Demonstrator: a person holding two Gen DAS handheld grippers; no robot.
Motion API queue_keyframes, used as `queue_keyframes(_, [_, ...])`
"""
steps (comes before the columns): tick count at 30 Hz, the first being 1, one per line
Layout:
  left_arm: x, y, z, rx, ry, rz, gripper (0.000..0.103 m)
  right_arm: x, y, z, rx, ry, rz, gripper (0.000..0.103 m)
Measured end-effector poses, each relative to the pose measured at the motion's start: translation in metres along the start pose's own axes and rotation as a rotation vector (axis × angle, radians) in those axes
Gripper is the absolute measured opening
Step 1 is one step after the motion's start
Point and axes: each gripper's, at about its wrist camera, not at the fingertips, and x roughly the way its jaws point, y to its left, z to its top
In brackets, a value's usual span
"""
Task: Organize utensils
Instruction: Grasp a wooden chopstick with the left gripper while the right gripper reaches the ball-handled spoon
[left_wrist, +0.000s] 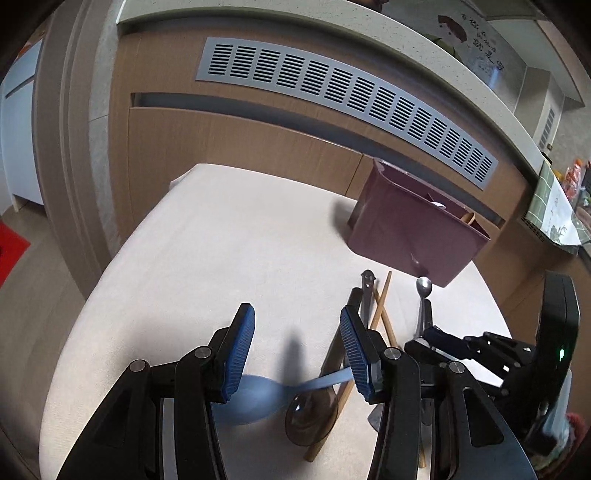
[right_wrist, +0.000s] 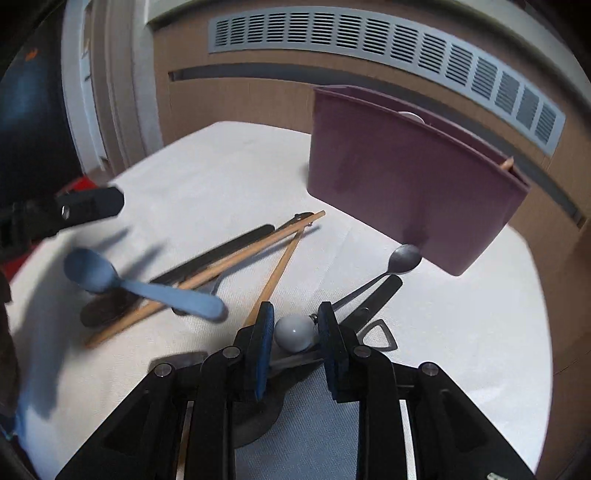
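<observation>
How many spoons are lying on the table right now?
3 clearly: a blue spoon at left, a dark brown spoon beneath it, and a metal spoon near the purple holder. Others may be hidden.

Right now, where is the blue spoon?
The blue spoon lies on the white tablecloth left of centre in the right wrist view, across the wooden chopsticks and the dark spoon, under the open left gripper.

The left gripper (left_wrist: 297, 343) hangs with jaws apart above a blue spoon (left_wrist: 258, 400) near the table's (left_wrist: 203, 240) front edge.
</observation>
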Motion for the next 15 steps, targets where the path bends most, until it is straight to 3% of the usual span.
queue_keyframes(5, [0.002, 0.0, -0.001, 0.002, 0.018, -0.019, 0.049, -0.013, -0.013, -0.003, 0.019, -0.037, 0.017, 0.018])
queue_keyframes(13, [0.02, -0.012, 0.002, 0.024, 0.11, -0.092, 0.049, -0.091, -0.067, 0.008, 0.135, -0.252, -0.019, 0.015])
queue_keyframes(15, [0.028, -0.024, 0.004, 0.071, 0.13, -0.118, 0.049, -0.112, -0.084, 0.013, 0.175, -0.304, -0.025, 0.0])
